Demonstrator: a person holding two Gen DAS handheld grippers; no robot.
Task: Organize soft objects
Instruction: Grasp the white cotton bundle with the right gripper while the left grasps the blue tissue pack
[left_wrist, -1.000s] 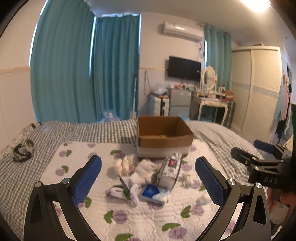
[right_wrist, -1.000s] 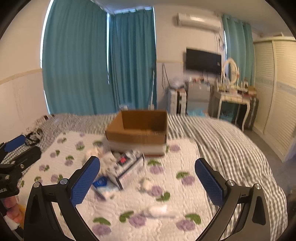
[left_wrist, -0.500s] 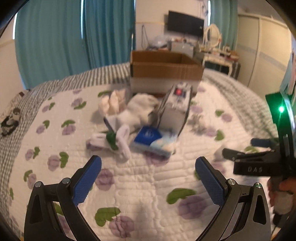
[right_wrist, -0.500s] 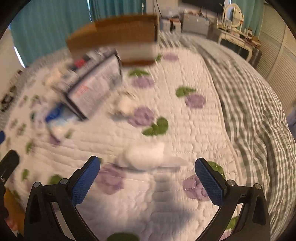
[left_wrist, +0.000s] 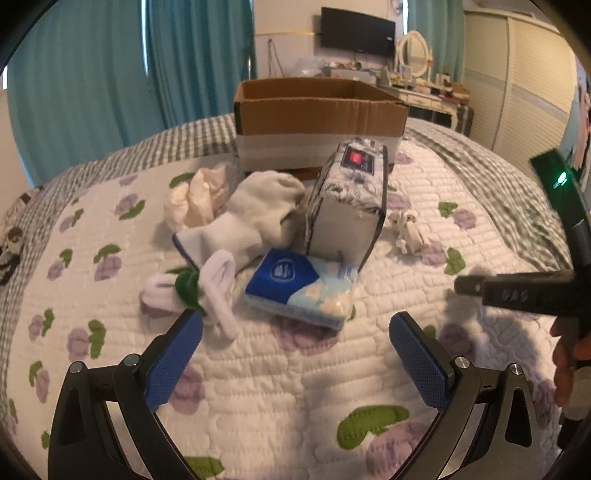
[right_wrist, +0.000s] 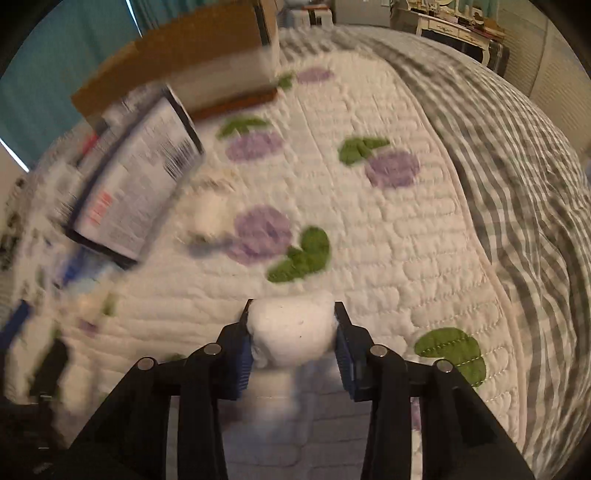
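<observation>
Your right gripper has its fingers clamped on a white sock low in the frame, just over the bed, ready for the box. Left gripper hovers, fingers apart, before the pile.

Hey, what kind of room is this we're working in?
Most likely a bedroom: a quilted floral bedspread over a bed, a vanity with an oval mirror, and a wardrobe by the wall.

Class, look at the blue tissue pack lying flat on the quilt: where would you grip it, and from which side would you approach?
Grip the tissue pack across its short width near the middle, coming down from above. It lies flat, its blue end toward the socks, its far edge against the upright box, so a sideways approach looks crowded. The left gripper is open.
</observation>
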